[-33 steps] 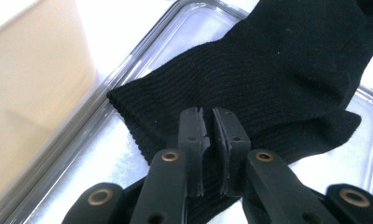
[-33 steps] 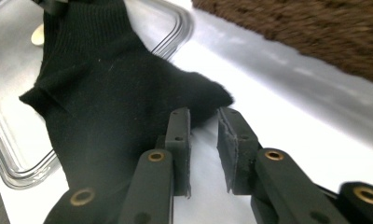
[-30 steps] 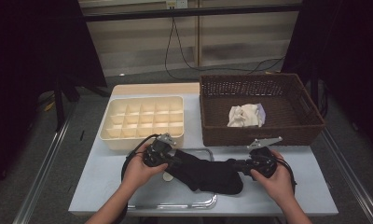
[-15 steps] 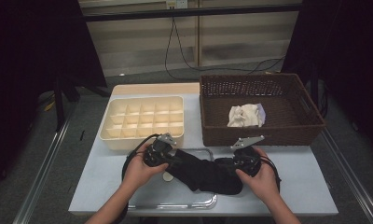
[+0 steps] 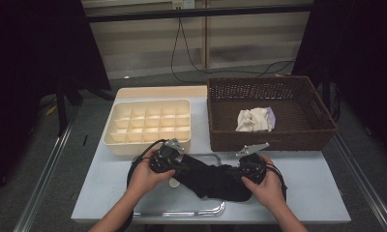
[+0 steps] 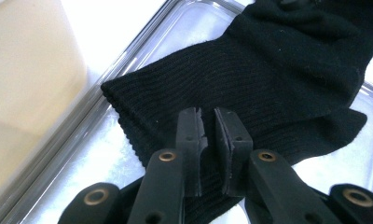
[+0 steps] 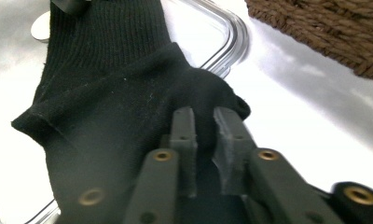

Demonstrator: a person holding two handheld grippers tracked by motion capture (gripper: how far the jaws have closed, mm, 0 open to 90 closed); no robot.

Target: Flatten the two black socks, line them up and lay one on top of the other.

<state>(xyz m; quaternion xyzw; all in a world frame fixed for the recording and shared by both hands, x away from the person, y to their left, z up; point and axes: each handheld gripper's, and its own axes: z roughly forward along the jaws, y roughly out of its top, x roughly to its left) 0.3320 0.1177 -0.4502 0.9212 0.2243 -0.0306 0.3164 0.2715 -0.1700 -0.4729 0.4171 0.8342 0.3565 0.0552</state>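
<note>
From the high view, a black sock [image 5: 208,179] lay across a clear tray [image 5: 182,210] at the near edge of the table [image 5: 317,188], stretched between the left gripper [image 5: 174,164] and the right gripper [image 5: 240,170]. Behind it stood a cream divided box [image 5: 148,126] and a brown basket [image 5: 271,113] with a white cloth [image 5: 253,119] inside.

In the left gripper view, the jaws of the left gripper [image 6: 208,119] stood narrow, pinched on the sock [image 6: 268,79] near its ribbed cuff, the tray's rim [image 6: 128,60] running just beside.

In the right gripper view, the jaws of the right gripper [image 7: 205,116] had just been closing and sat narrow on a bunched fold of the sock [image 7: 110,102] over the corner of the tray [image 7: 231,42], the basket [image 7: 334,28] near.

The right grip looked shallow, on the fold's edge alone, so a pull apart could slip the cloth free. The left bite might take one layer only and open the cuff on a lift. A low drag could catch the rim and shift the tray.
</note>
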